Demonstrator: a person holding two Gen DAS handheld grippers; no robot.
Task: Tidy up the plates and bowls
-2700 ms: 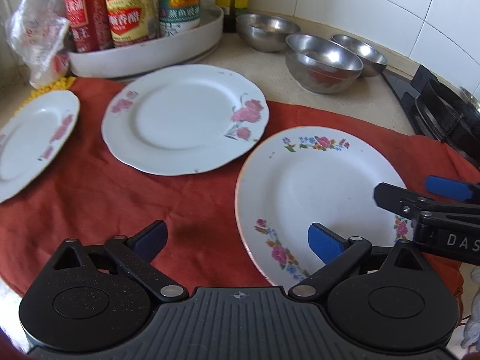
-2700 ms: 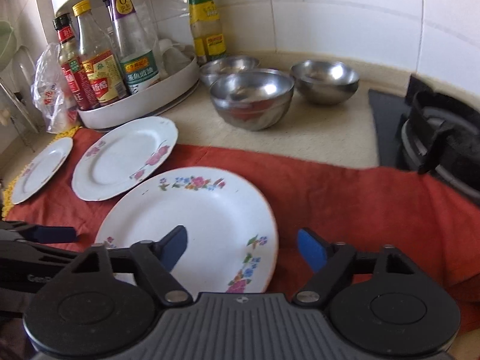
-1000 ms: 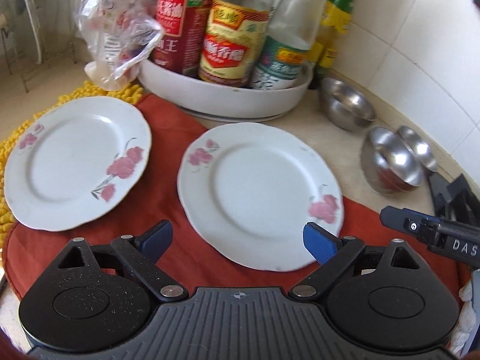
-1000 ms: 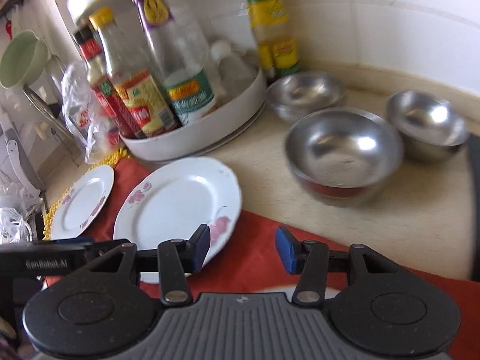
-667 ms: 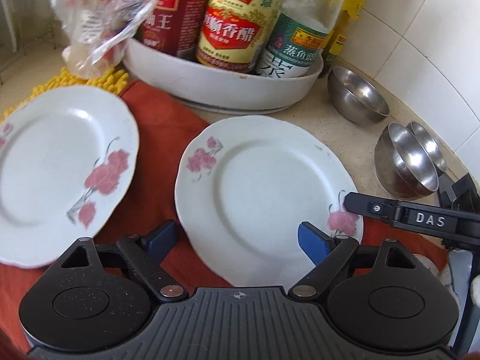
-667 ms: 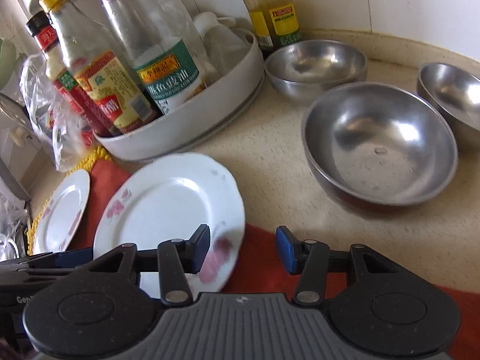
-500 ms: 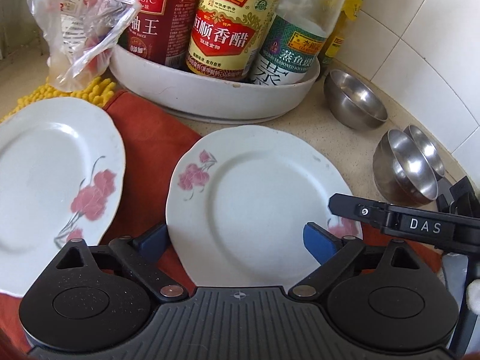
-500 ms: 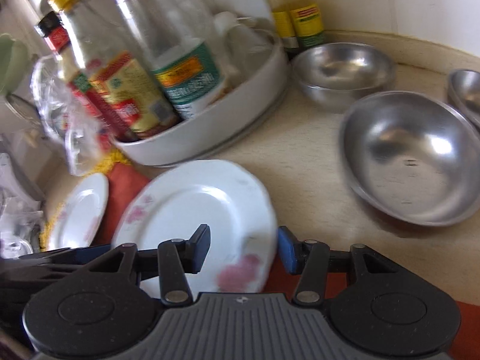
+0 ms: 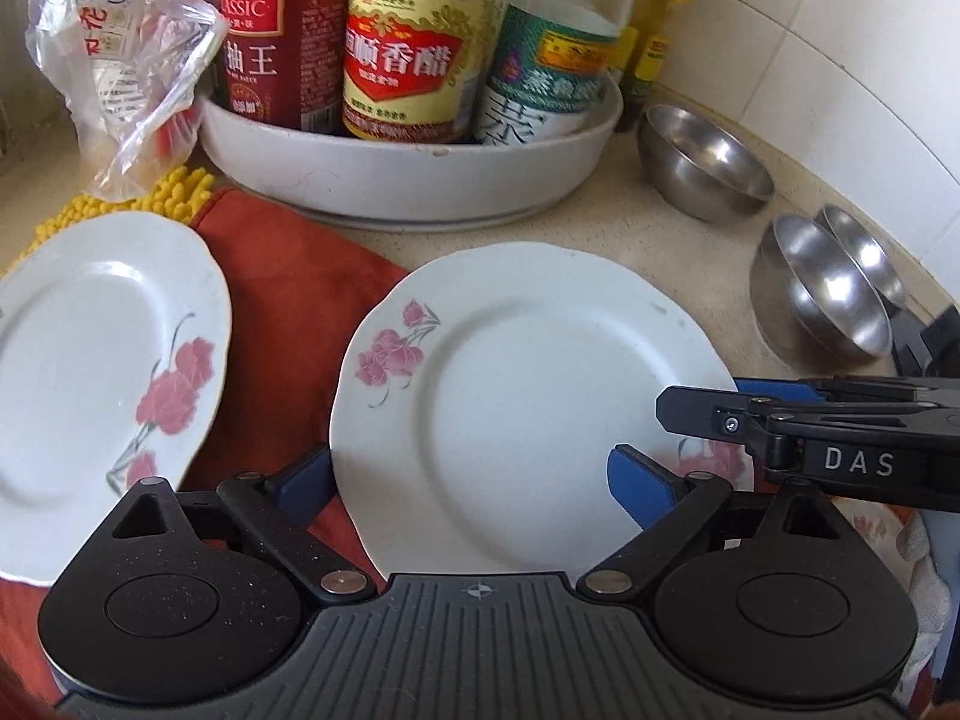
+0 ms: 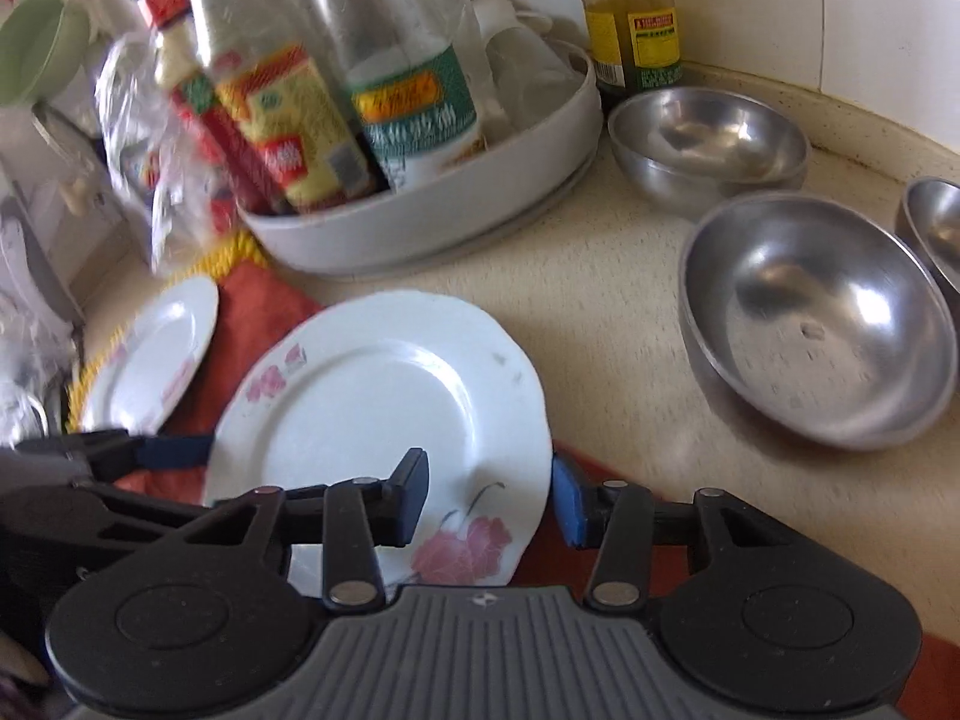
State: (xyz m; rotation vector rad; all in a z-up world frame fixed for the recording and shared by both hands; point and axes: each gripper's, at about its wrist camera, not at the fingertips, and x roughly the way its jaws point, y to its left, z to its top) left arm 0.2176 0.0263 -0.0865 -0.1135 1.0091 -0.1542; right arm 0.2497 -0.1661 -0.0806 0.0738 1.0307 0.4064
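Note:
A white plate with pink flowers (image 9: 528, 396) lies partly on the red cloth (image 9: 288, 288), also in the right wrist view (image 10: 384, 402). My left gripper (image 9: 474, 480) is open, its pads straddling the plate's near edge. My right gripper (image 10: 489, 501) is open around the plate's right rim, one pad over it and one outside; it also shows in the left wrist view (image 9: 750, 402). A second flowered plate (image 9: 90, 372) lies to the left. Three steel bowls stand right: a large one (image 10: 822, 318), one behind (image 10: 708, 138), one at the edge (image 10: 936, 222).
A white round tray (image 9: 408, 180) with sauce bottles (image 9: 402, 36) stands just behind the plates. A crumpled plastic bag (image 9: 120, 60) and a yellow mat (image 9: 120, 210) are at the left. The tiled wall (image 9: 810, 60) is at the back right.
Both grippers moved left from the multicoloured-flower plate to the middle pink-flower plate and closed in on it. The right gripper's jaws now sit around the plate's right rim.

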